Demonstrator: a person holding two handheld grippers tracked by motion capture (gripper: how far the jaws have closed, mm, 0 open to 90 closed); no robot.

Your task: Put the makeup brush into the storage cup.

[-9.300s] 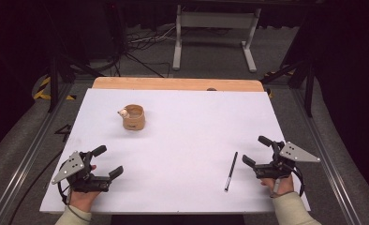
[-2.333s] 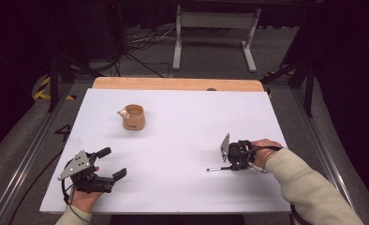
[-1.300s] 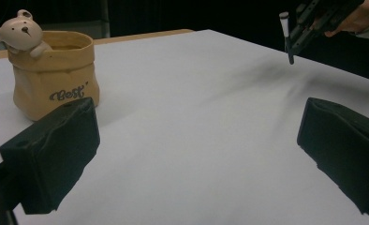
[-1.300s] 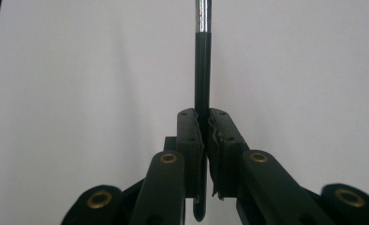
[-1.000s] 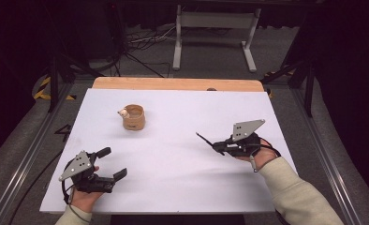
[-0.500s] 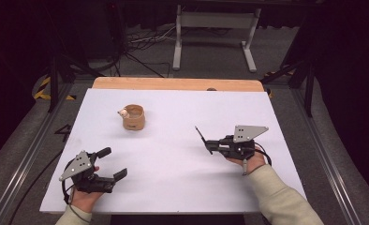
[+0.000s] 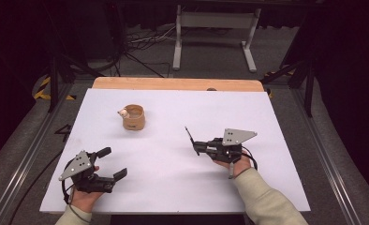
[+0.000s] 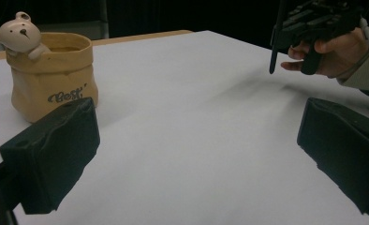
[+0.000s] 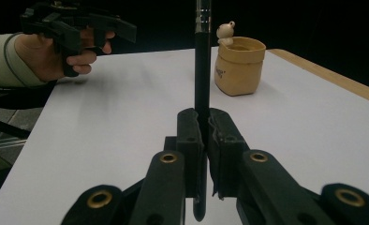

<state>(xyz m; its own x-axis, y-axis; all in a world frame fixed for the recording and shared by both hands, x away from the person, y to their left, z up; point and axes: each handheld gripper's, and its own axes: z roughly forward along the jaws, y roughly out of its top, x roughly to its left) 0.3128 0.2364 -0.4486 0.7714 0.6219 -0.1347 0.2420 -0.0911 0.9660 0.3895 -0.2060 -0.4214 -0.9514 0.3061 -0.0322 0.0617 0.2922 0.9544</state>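
The jaws of the right gripper (image 9: 202,123) are pressed together on a slim black pen (image 9: 202,70), which stands up between the pads with its lower tip poking out beneath them and its long upper part rising past the top of the right gripper view. In the high view the same right gripper (image 7: 197,146) is held above the white table (image 7: 173,187), right of centre, turned toward the left, with the pen (image 7: 189,134) angling up and away from its tips, clear of the surface. So the pickup looks finished: the pen is off the table and firmly clamped. What seems left is the carry and the drop, since the likely target, a small tan holder (image 7: 134,117) shaped like a paper bag with a little bear (image 9: 225,31) perched on its rim, stands well apart, farther back and to the left, with its mouth open. The left gripper (image 7: 113,163) rests near the front left corner of the table with its jaws spread wide and nothing between them; its own view looks across bare white surface toward the holder (image 8: 51,77) and the other hand, so it appears to be idle in this step.
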